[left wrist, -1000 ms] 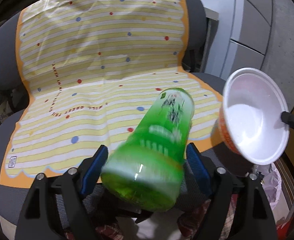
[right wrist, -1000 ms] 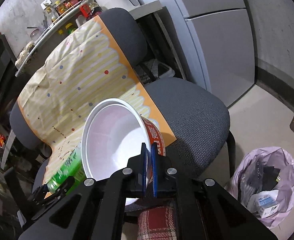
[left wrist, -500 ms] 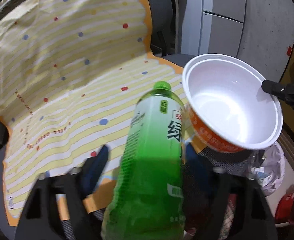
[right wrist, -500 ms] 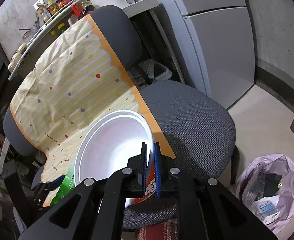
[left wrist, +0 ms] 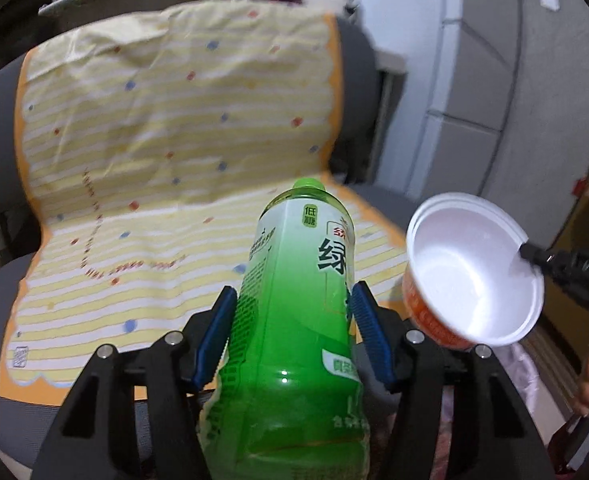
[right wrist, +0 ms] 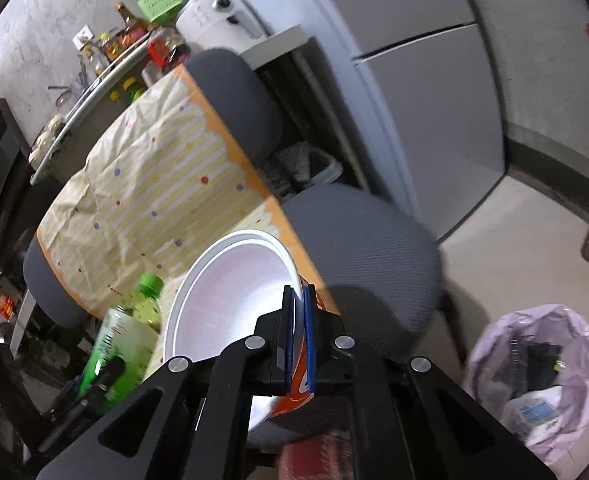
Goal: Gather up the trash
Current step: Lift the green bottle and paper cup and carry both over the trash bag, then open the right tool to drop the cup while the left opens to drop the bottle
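Note:
My left gripper (left wrist: 292,320) is shut on a green plastic tea bottle (left wrist: 294,320), cap pointing away, held above the chair seat. The bottle also shows in the right wrist view (right wrist: 124,344). My right gripper (right wrist: 299,308) is shut on the rim of a white instant-noodle bowl (right wrist: 230,300) with an orange outside, tilted toward me. The bowl shows at the right in the left wrist view (left wrist: 470,272). A trash bin lined with a pink bag (right wrist: 534,376) stands on the floor at lower right, holding dark rubbish.
A grey office chair (right wrist: 366,240) carries a yellow striped, dotted cloth (left wrist: 166,152) over its seat and back. A grey refrigerator (right wrist: 426,80) stands behind. A shelf with bottles and a white appliance (right wrist: 210,20) is at the back. Pale floor (right wrist: 506,264) lies right.
The left gripper has pulled back and risen with the bottle, so more of the chair back shows. The right gripper has drawn the bowl back from the seat, toward the bin side.

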